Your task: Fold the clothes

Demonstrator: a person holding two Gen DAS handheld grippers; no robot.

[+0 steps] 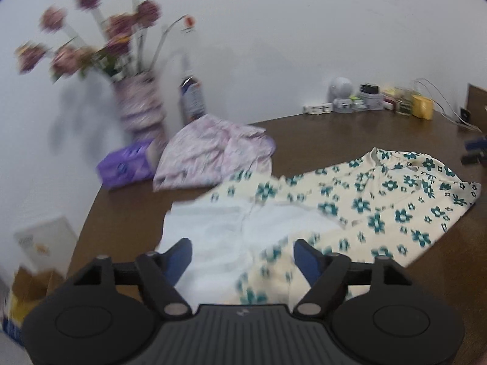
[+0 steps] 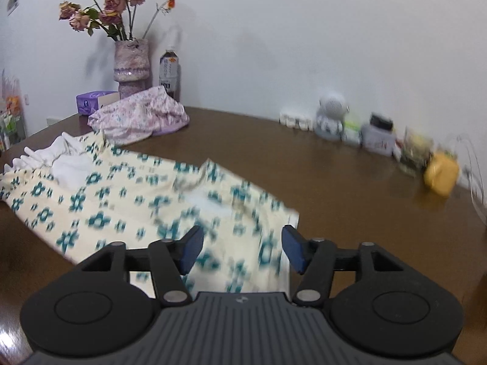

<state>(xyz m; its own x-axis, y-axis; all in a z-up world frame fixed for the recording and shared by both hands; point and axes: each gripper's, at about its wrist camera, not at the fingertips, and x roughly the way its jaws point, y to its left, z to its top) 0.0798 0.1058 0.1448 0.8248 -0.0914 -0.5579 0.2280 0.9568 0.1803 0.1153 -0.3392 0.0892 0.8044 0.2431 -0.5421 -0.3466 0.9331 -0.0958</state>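
Note:
A cream garment with teal flowers [image 1: 380,200] [image 2: 127,194] lies spread on the brown table [image 1: 319,133] [image 2: 334,182]. Its white lining [image 1: 231,231] [image 2: 73,164] shows at one end. My left gripper [image 1: 243,248] hangs open above that white end, blue pads wide apart and touching no cloth. Over the garment's other end my right gripper [image 2: 242,243] is open too, with the fabric lying below the gap and not pinched. A crumpled pink floral garment [image 1: 210,155] [image 2: 140,112] rests farther back on the table.
A vase of dried roses [image 1: 140,106] [image 2: 132,64], a bottle [image 1: 191,97] [image 2: 169,70] and a purple tissue pack [image 1: 124,167] [image 2: 91,100] stand behind the pink garment. Small jars, a white round gadget [image 2: 330,115] and a yellow box [image 1: 421,106] [image 2: 441,173] line the wall side.

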